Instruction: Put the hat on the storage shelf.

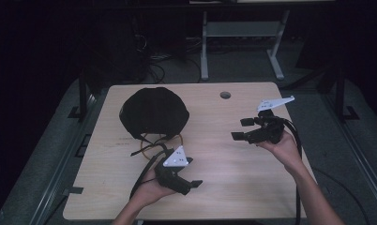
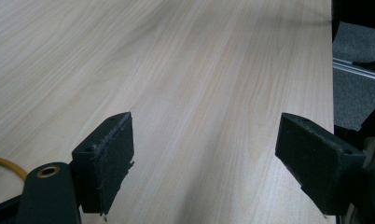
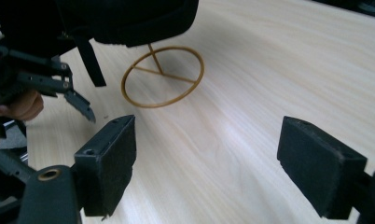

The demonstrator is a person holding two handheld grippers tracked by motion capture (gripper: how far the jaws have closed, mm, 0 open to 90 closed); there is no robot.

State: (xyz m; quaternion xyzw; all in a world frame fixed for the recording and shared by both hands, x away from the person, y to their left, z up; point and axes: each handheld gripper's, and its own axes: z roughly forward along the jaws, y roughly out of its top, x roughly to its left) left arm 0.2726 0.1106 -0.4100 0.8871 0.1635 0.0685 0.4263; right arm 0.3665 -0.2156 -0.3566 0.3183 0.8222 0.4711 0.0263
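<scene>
A black cap (image 1: pixel 154 112) rests on a yellow wire stand (image 3: pixel 163 76) on the counter (image 1: pixel 233 159); left gripper (image 1: pixel 189 183) and right gripper (image 1: pixel 242 129) hover wide open, empty.

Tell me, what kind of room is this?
Probably a lab or workshop for recording: a bare wooden table, cables on the floor, a metal desk frame behind, and a person holding two grippers.

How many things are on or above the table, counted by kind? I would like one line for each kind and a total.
Black hat: 1
Yellow wire stand with a ring base, under the hat: 1
Handheld grippers, left gripper and right gripper, both open and holding nothing: 2
Total: 4
</scene>
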